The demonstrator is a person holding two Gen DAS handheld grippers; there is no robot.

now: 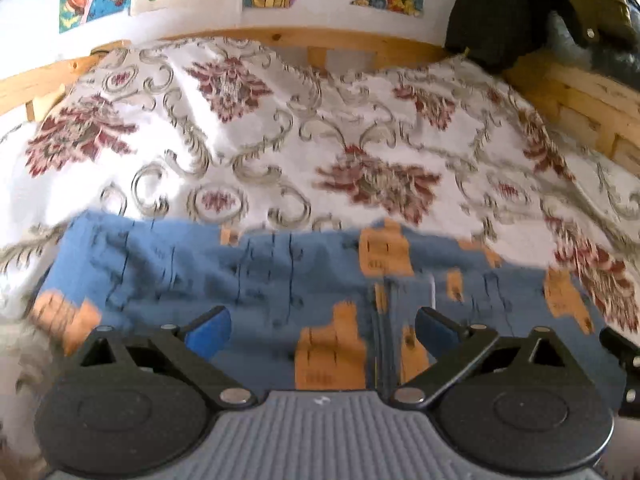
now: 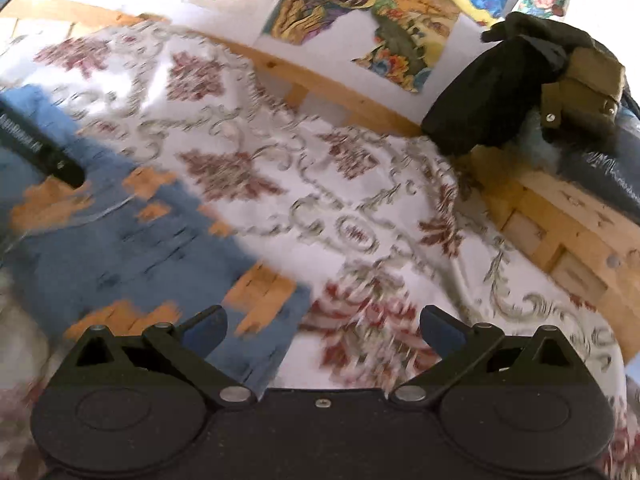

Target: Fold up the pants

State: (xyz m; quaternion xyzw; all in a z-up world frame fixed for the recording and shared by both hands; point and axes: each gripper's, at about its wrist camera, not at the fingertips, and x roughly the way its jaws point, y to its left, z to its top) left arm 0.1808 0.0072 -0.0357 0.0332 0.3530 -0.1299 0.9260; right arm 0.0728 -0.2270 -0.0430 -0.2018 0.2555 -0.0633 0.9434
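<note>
Both sets of blue fingertips spread wide, holding nothing: left gripper [image 1: 323, 330] over the pants [image 1: 256, 276], right gripper [image 2: 323, 330] at their edge. Blue pants with orange patches lying flat across a floral bedspread [image 1: 280, 128], wooden bed frame [image 1: 360, 46] beyond. Probably soft, light, limp fabric; best pinched at waistband or hem corners.

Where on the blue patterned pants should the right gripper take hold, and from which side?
Probably the near right corner of the pants, approached from the bedspread side. That edge lies flat and exposed just ahead of the open right gripper; blur hides finer detail.
</note>
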